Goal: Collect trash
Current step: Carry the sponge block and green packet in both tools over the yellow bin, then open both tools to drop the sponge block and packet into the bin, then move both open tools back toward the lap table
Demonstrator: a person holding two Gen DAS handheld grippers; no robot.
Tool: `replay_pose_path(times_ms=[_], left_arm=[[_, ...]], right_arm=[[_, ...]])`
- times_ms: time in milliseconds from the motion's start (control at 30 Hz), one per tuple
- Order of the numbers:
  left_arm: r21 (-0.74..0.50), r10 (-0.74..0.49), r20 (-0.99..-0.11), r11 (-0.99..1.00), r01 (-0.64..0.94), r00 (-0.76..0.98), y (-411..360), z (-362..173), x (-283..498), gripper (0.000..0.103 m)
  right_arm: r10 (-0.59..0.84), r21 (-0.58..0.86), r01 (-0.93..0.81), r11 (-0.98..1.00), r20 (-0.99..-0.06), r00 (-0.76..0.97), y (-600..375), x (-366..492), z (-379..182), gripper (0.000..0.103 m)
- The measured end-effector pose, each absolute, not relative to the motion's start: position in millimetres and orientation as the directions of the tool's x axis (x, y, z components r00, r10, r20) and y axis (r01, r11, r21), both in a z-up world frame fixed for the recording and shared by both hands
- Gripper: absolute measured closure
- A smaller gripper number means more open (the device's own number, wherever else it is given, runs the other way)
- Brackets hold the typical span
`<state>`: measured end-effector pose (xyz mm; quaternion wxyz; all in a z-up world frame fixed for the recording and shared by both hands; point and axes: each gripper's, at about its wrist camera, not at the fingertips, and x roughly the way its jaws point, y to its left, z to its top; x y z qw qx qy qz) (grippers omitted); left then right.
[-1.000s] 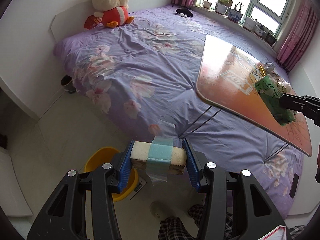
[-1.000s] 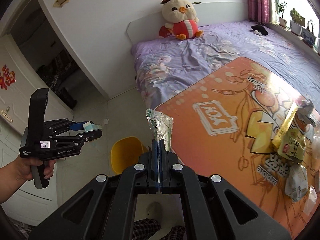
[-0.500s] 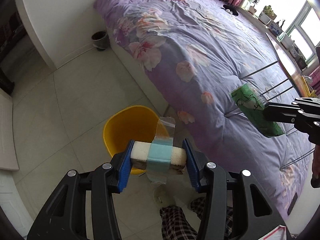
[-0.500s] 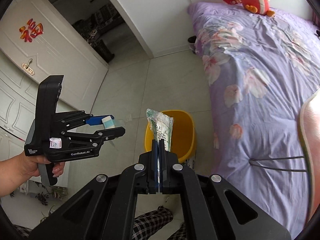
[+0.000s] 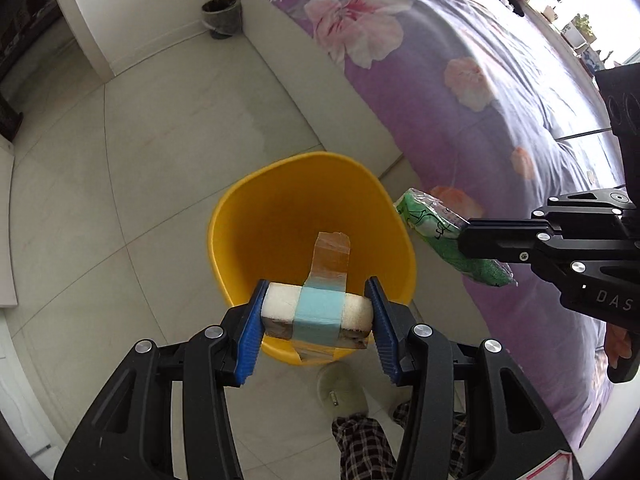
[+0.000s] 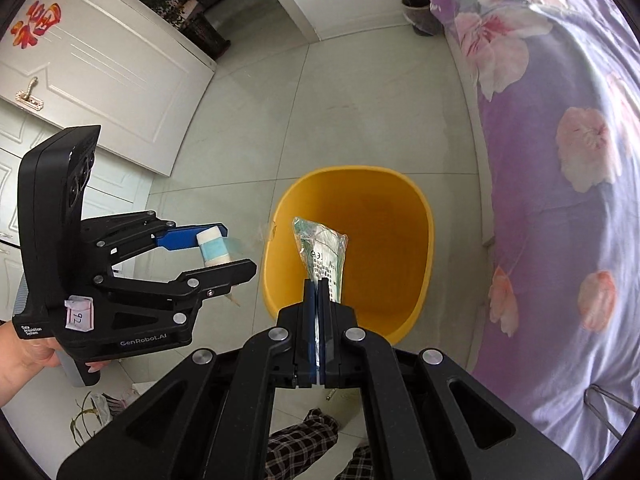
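Bedroom floor, pale tiles, yellow bin (image 5: 280, 216) standing just beside the bed edge. My left gripper (image 5: 316, 316) is clamped on a white foam block (image 5: 280, 304) wrapped in a blue tape band, clear tape tail (image 5: 330, 254) sticking up, all of it poised over the near rim of the bin. My right gripper (image 6: 318, 300) is pinched fully closed on a green-printed plastic wrapper (image 6: 322, 248), which hangs above the bin opening in the right wrist view. Bin interior looks bare from the part I can see. Purple floral bedspread (image 5: 480, 80) runs along the right side. Small dark pot (image 5: 222, 14) sits on the floor by the white wall. White door (image 6: 108, 68) with red paper decoration at far left. Plaid trouser legs (image 5: 360, 440) and a slipper below the grippers.
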<state>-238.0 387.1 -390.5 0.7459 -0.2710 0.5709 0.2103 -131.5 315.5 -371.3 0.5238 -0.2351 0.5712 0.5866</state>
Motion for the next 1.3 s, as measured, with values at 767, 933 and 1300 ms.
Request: replay_pose_path(times_ms=[767, 933, 1300], left_arm=[[-0.149, 0.001, -0.975, 0.741, -0.655, 0.223, 401.4, -429.5, -244.1, 0.038], [-0.144, 0.010, -0.974, 0.738, -0.659, 0.224, 398.8, -417.9, -242.9, 0.038], [-0.130, 0.047, -0.967, 0.758, -0.639, 0.252, 373.9, -324.9, -254.6, 0.038]], right_arm=[[0.293, 0.391, -0.880, 0.272, -0.904, -0.311, 343.5, -118.4, -432.2, 0.072], [0.307, 0.394, -0.874, 0.283, -0.901, -0.307, 335.8, -115.9, -421.8, 0.072], [0.380, 0.376, -0.876, 0.304, -0.891, -0.251, 279.4, -126.2, -311.1, 0.072]])
